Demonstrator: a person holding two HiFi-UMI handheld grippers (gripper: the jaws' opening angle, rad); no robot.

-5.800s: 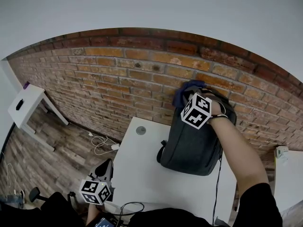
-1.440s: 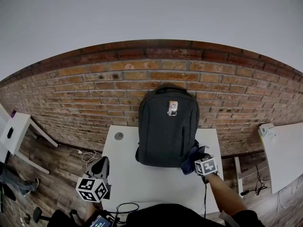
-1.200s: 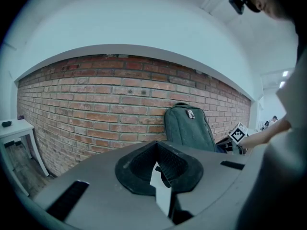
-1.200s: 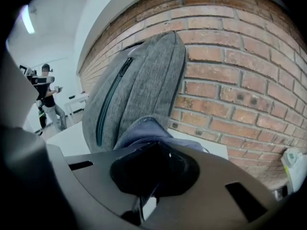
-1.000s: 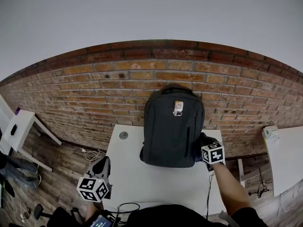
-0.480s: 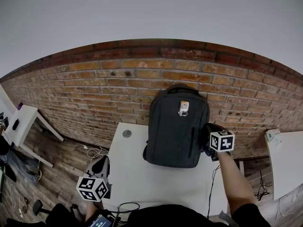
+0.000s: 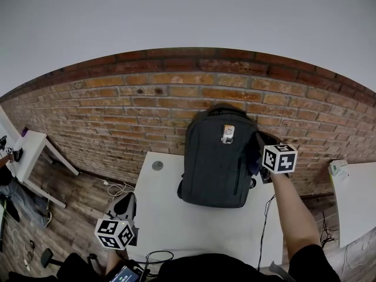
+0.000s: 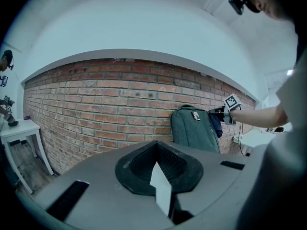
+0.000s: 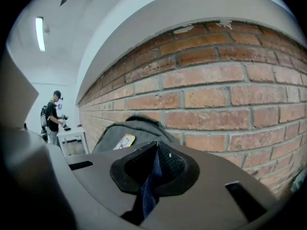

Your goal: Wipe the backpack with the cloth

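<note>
Left gripper (image 8: 160, 188) hangs low beside the near left corner of the white table (image 7: 176, 216), well apart from the work. Its jaws are pressed together with nothing caught; the pale sliver at their seam looks like a jaw face rather than an object, though its view is too dim to be sure. It reads as parked out of the way, since the job needs only one tool while the bag is propped.

On the tabletop, a small grey disc (image 7: 157, 165) sits near the far left corner, clear of everything else.

Further right, the dark grey backpack (image 7: 216, 163) stands upright at the back of the table, its rear leaning on the brick wall (image 7: 117, 110). The wall steadies it, so it can take a sideways push without a second grip. A small label (image 7: 228, 133) marks the upper front panel.

At the bag's upper right side, the right gripper (image 9: 151, 178) is clamped on a dark blue cloth (image 7: 253, 155), a fold of it pinched between the jaws. The cloth is pressed against the backpack's right flank, high up near the shoulder, between the bag and the wall. Held this way, the fabric rather than the hard jaws meets the bag. My judgement is that the side panel is being wiped.
</note>
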